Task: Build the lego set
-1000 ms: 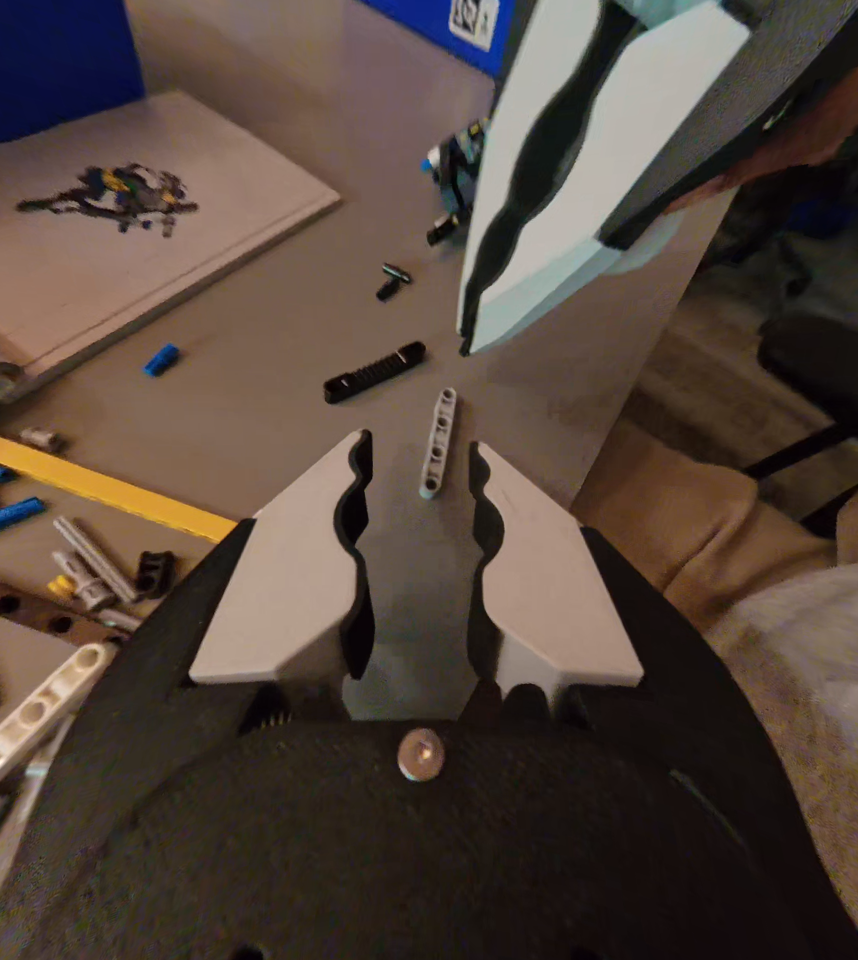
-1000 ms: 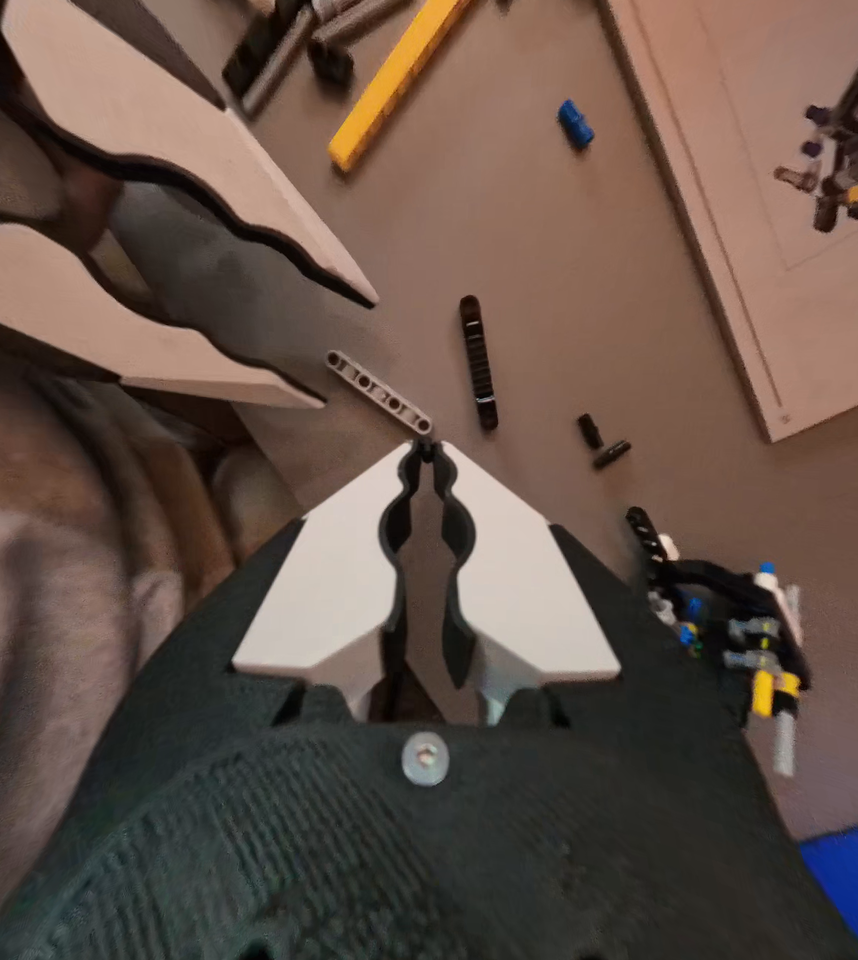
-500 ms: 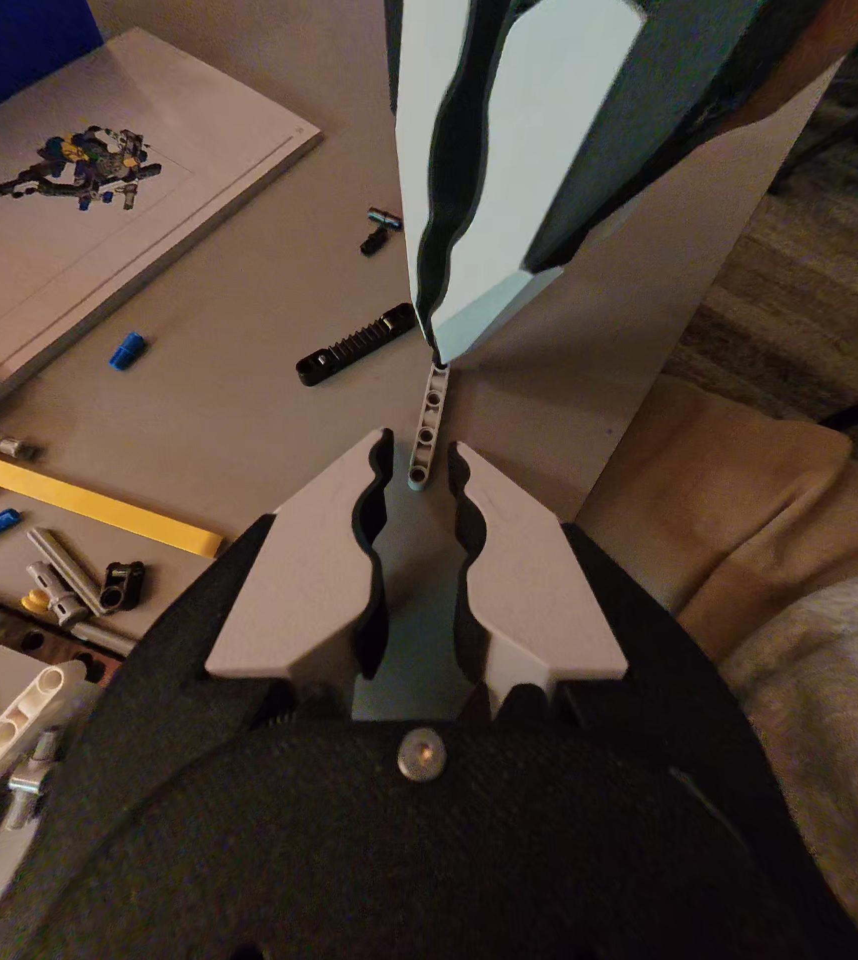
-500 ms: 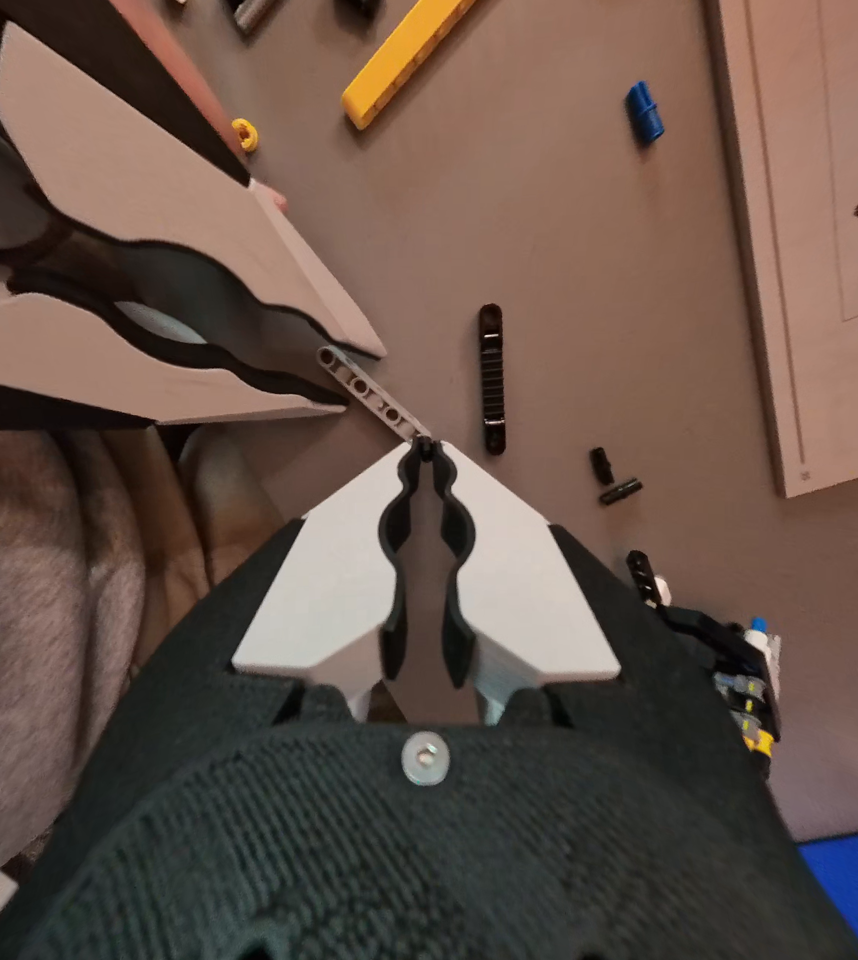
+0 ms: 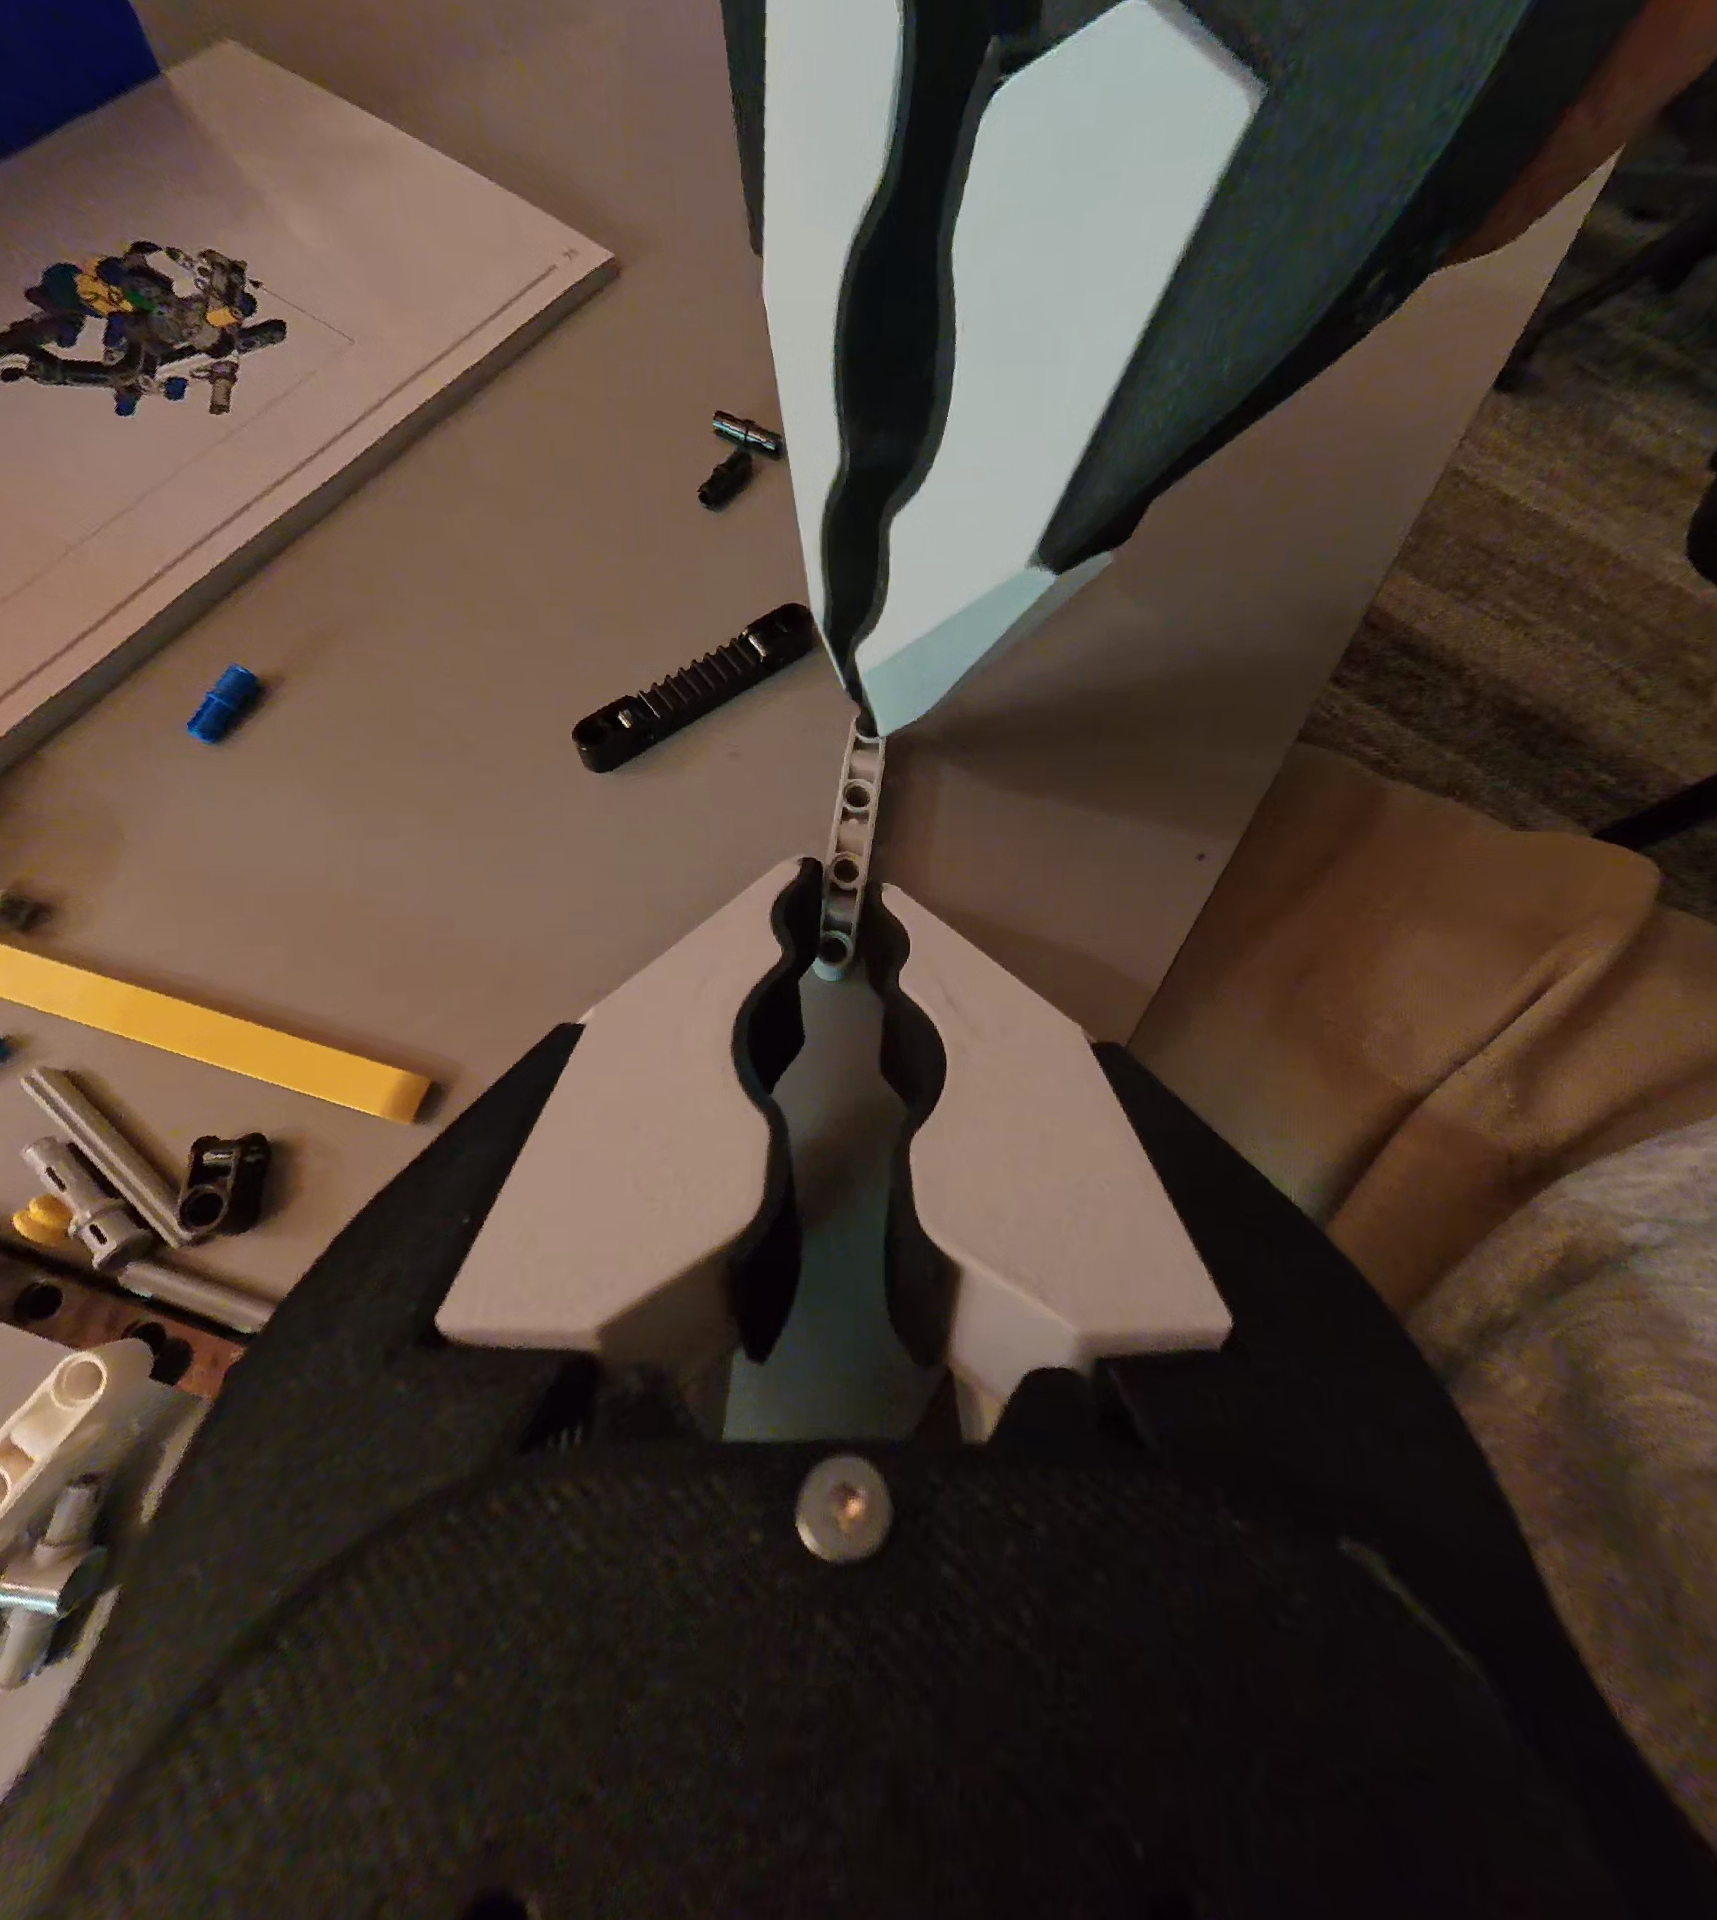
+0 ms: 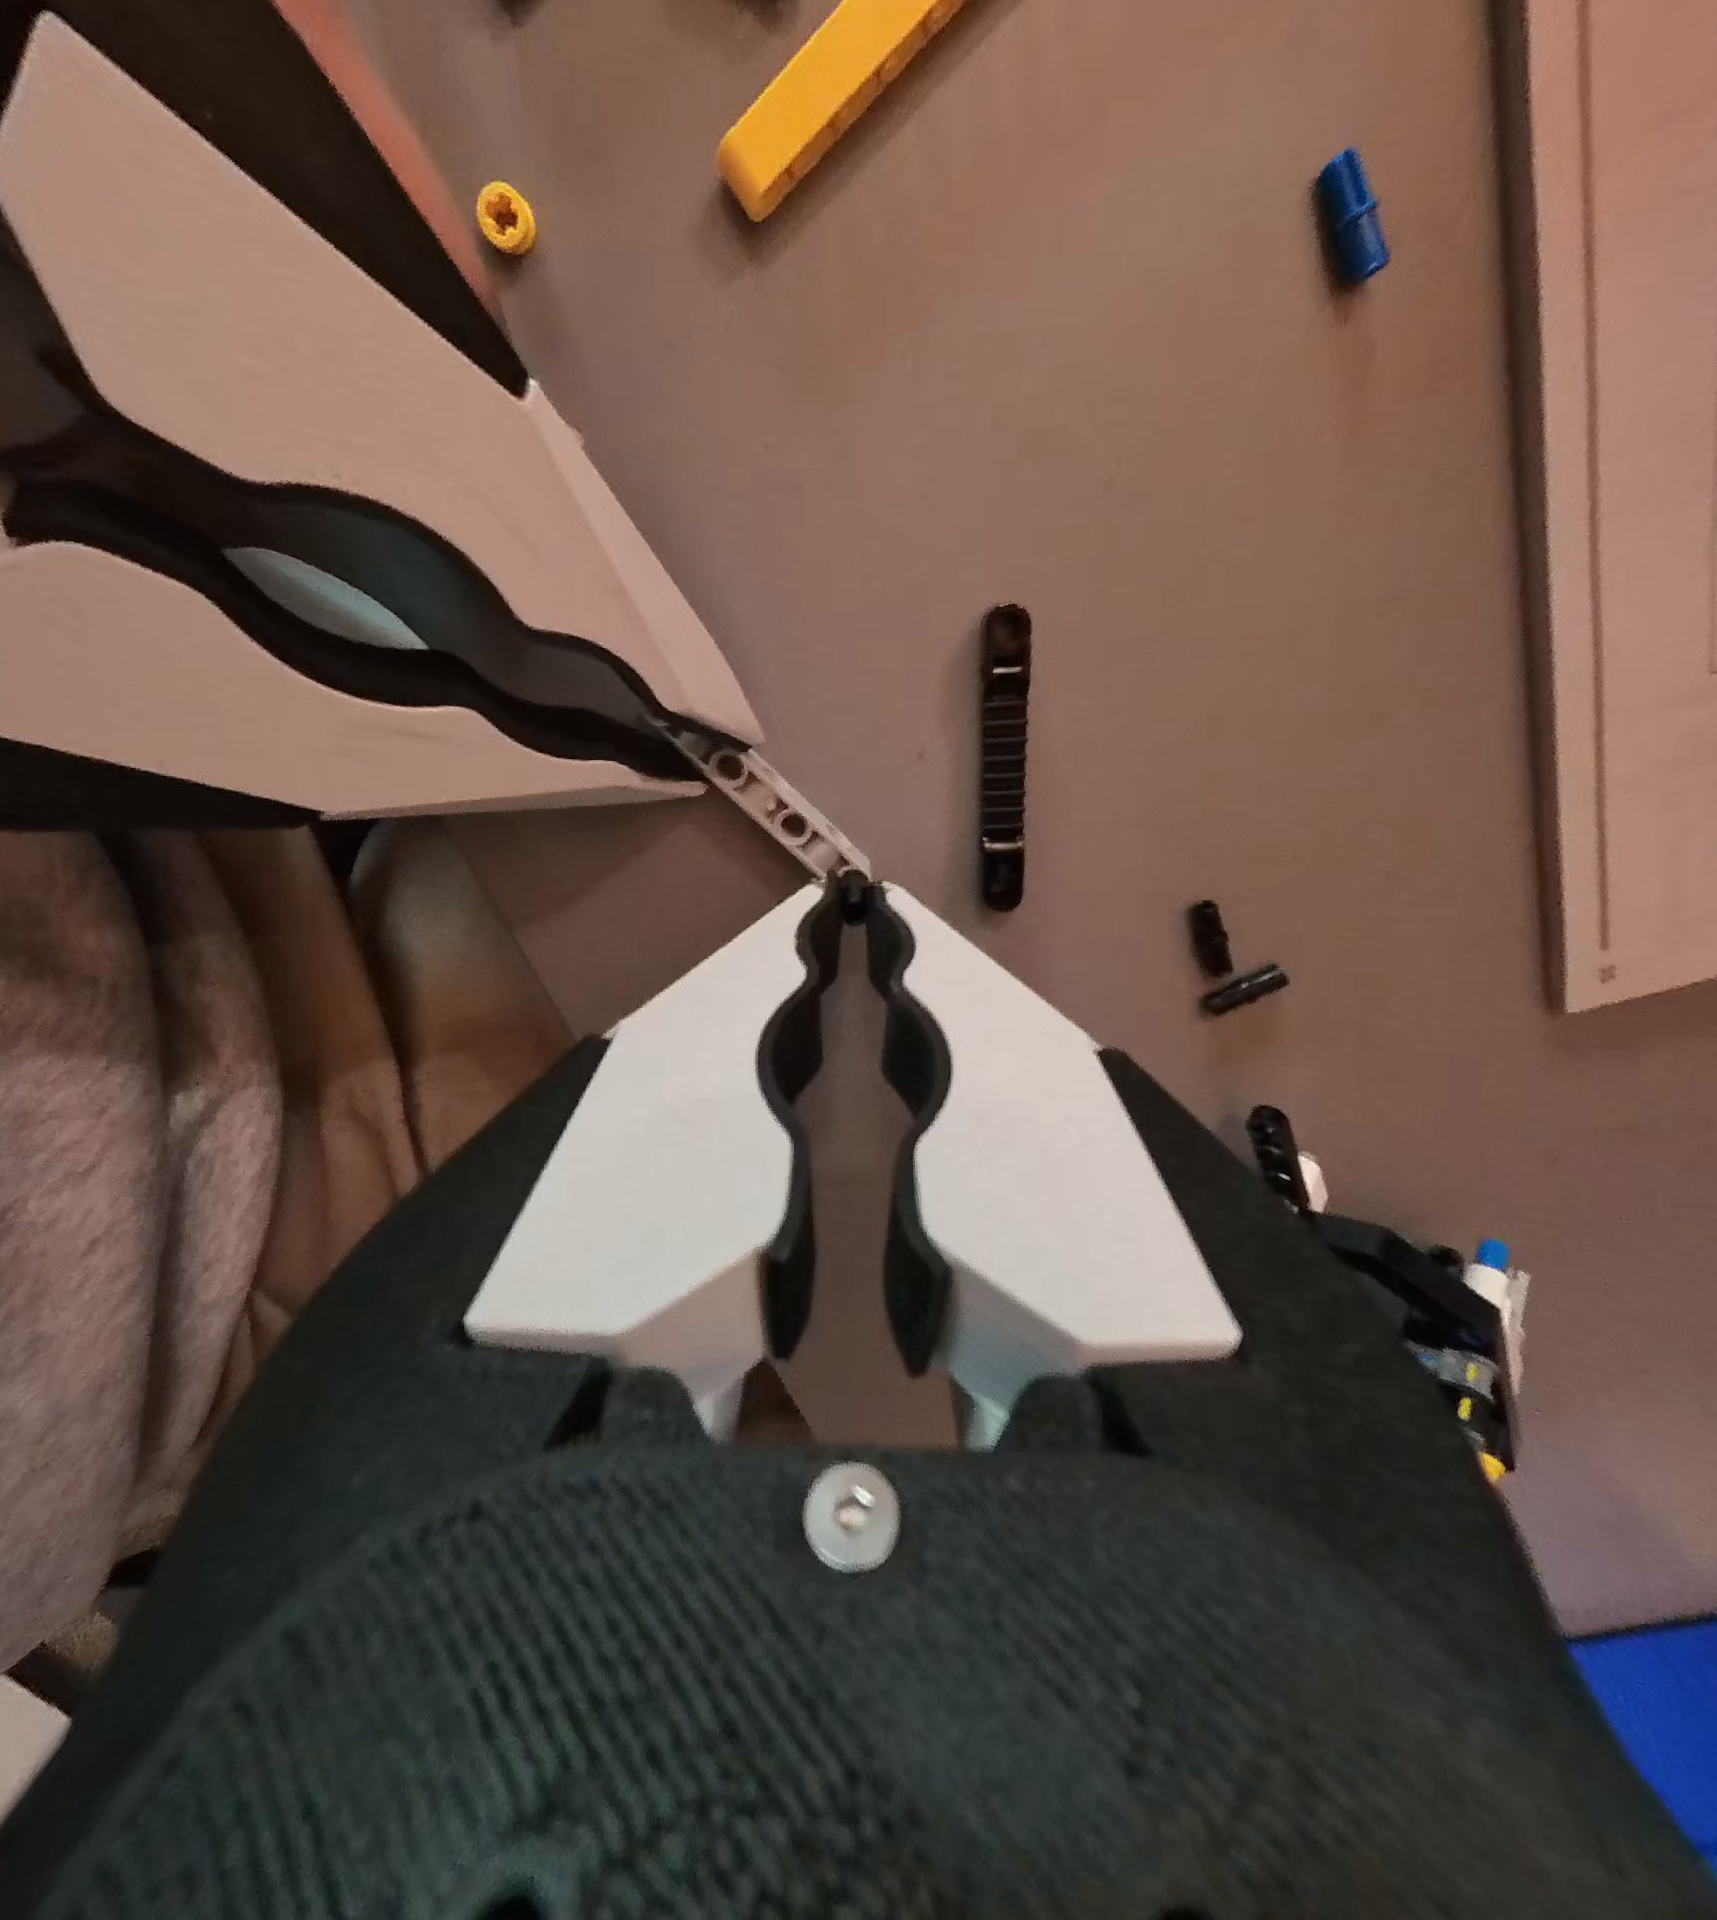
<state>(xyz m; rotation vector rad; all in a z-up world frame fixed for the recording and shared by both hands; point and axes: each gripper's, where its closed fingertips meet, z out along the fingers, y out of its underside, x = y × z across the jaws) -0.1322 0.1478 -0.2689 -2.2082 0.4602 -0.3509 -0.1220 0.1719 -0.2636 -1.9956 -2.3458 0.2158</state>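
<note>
A thin light-grey beam with holes lies near the table's right edge. My left gripper is shut on its near end. In the right wrist view the left gripper pinches that end of the beam. My right gripper is shut on a small black pin whose tip touches the beam's other end. In the left wrist view the right gripper comes down from above onto the beam's far end.
A black toothed rack lies just left of the beam. Two small black pins, a blue pin, a yellow beam and an open instruction booklet lie around. A partly built model stands by the right gripper. A person's lap borders the table edge. Less than 4 cm separates the two grippers' tips.
My left gripper moved forward and narrowed from open to shut around the grey beam's near end. My right gripper, shut on the pin throughout, came down to the beam's far end.
</note>
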